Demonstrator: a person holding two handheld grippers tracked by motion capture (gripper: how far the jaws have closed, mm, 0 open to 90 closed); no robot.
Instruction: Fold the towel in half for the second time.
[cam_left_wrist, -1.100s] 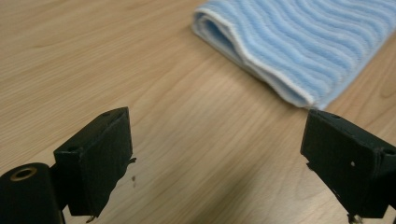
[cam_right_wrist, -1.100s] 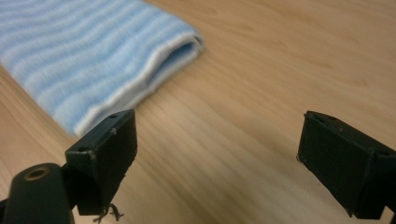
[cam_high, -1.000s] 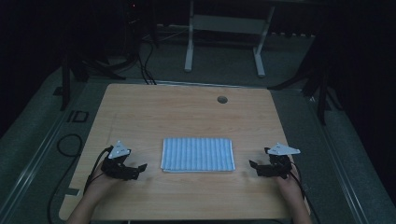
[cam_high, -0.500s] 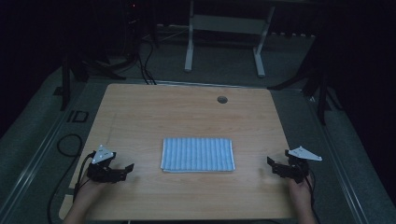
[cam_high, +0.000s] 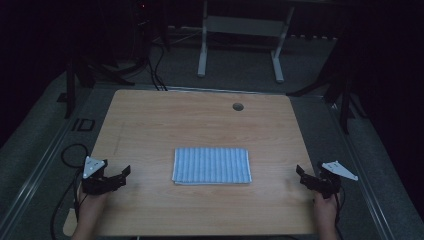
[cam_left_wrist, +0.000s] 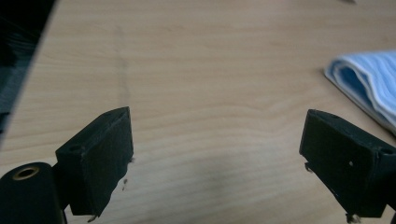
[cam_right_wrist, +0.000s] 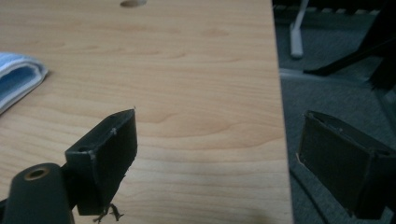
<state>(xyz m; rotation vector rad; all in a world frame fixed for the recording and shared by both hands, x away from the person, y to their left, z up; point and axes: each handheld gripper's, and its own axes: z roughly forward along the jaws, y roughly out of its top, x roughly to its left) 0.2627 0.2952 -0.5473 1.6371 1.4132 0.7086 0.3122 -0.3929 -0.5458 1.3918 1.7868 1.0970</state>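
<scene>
Left gripper (cam_high: 122, 175) and right gripper (cam_high: 301, 175), each with jaws spread wide and holding nothing, sit near the table's (cam_high: 200, 120) left and right edges. Between them, well apart from both, the folded blue striped cloth (cam_high: 211, 165) lies flat on the wood.

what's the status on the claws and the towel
Left claw open, right claw open, both empty. Folded blue striped towel flat mid-table, untouched. Nothing in the way.

towel (cam_left_wrist: 369, 84) cut off at right edge | towel cut off at left edge, right tool view | forearms cropped below
</scene>
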